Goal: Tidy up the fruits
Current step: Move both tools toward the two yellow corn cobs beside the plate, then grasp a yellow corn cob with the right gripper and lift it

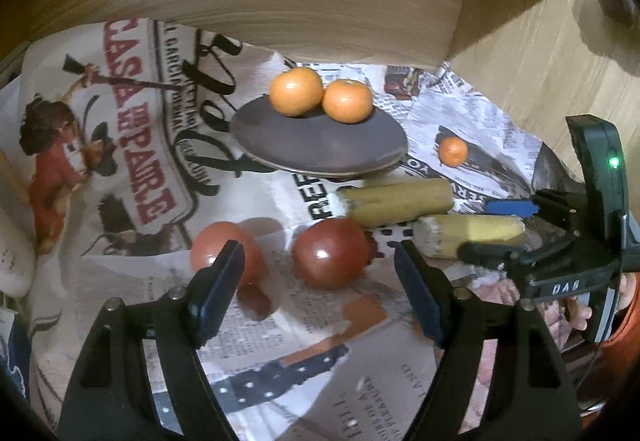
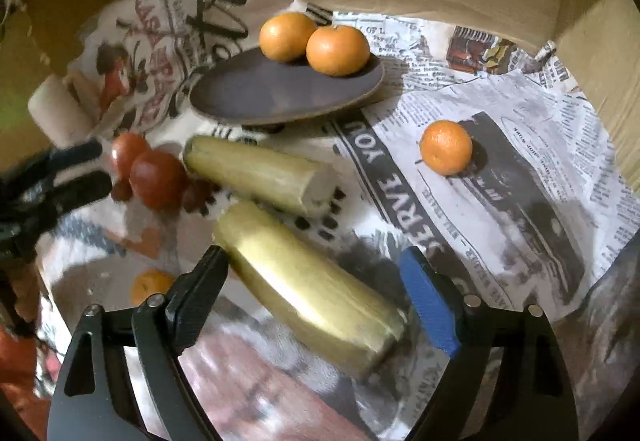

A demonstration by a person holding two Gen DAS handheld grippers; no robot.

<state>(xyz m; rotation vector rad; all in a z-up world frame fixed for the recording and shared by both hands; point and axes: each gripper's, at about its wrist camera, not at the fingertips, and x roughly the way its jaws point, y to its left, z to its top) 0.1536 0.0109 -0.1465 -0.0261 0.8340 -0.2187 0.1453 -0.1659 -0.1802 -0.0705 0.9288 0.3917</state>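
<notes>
We are hovering the right gripper [image 2: 312, 291] over the near corn cob [image 2: 308, 289], fingers spread, its length running slantwise between them toward the plate [image 2: 256, 97]. Left gripper [image 1: 318, 273], also released, faces a tomato [image 1: 330, 253].

I think I am working in a home, but the view is bent and dim, so I cannot be sure. A cloth [image 1: 120, 145] printed like old newspapers covers the table. On it sit a dark plate [image 1: 320, 145] with two oranges [image 1: 296, 91], some tomatoes [image 1: 330, 253] and corn cobs [image 2: 308, 289]. A wooden wall [image 1: 320, 13] stands behind, and the floor [image 1: 540, 61] looks wooden too.
</notes>
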